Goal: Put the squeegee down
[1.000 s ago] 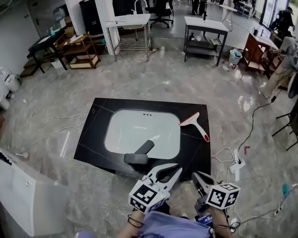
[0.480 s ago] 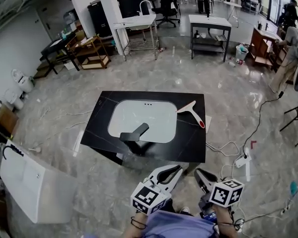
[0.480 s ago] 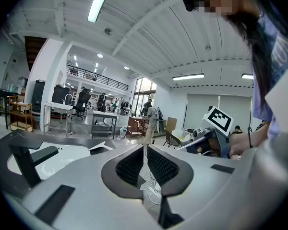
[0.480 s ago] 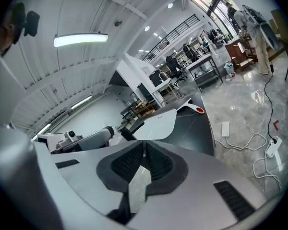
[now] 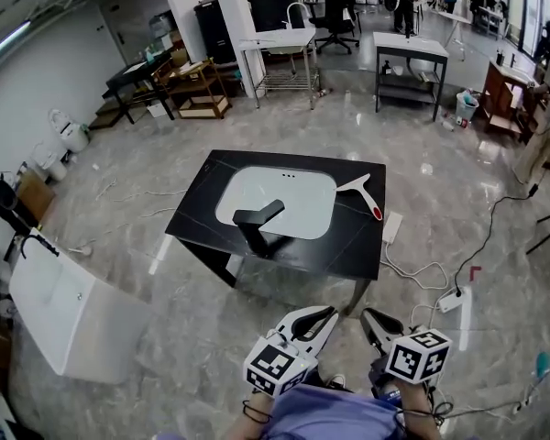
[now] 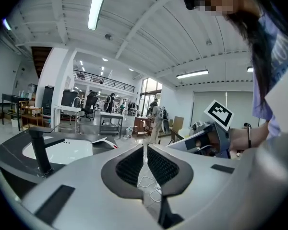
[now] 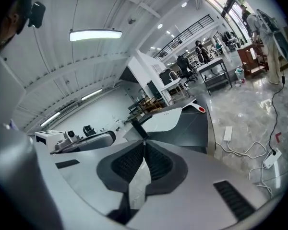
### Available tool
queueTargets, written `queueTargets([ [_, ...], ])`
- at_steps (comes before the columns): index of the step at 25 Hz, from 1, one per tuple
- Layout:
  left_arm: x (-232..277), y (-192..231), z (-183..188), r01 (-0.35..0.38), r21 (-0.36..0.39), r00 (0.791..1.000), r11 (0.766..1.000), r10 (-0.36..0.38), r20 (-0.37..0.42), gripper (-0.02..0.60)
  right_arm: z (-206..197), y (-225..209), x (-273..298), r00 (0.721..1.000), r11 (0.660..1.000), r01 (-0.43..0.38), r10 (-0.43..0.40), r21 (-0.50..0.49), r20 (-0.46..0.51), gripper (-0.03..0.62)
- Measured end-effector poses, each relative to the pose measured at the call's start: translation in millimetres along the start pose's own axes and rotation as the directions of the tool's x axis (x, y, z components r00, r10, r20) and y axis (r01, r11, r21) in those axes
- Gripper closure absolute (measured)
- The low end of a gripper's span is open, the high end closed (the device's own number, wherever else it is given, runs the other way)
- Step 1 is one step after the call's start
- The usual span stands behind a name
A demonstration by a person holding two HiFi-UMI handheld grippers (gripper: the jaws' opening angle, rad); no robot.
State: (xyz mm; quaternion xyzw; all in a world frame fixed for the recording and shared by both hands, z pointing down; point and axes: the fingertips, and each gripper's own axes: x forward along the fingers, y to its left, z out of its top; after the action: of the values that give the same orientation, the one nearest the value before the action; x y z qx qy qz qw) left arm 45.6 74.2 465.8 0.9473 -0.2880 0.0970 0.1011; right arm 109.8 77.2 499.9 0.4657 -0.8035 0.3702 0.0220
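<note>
Spotting the squeegee (image 5: 364, 194) flat on the black countertop (image 5: 341, 247), just right of the sink (image 5: 302, 211) — long axis diagonal, red tip near-right, blade by the basin. Left gripper (image 5: 327, 314) and right gripper (image 5: 368, 316) both pressed together on nothing — well apart from it.

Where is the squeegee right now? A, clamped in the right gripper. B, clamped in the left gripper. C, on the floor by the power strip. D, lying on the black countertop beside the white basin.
D: the squeegee lies flat on the black countertop, just right of the white basin.
</note>
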Motion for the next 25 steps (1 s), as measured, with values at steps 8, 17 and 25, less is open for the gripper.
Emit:
queueTargets([
  [8,-24,-26,-19,-0.040,0.007,0.999,0.999,0.040,-0.026,0.555,-23,16,-19,0.999,0.999,-0.042,0.042,-0.014,-0.002,0.566],
  [17,-38,-44,-39,-0.051,0.000,0.996,0.999,0.051,-0.070,0.555,-47,28,-29,0.997,0.997,-0.071,0.070,-0.029,-0.042,0.566],
  [25,-26,-55,-40,-0.012,0.007,0.996,1.000,0.012,-0.083,0.555,-42,21,-38,0.999,0.998,-0.051,0.050,-0.035,-0.012,0.566],
])
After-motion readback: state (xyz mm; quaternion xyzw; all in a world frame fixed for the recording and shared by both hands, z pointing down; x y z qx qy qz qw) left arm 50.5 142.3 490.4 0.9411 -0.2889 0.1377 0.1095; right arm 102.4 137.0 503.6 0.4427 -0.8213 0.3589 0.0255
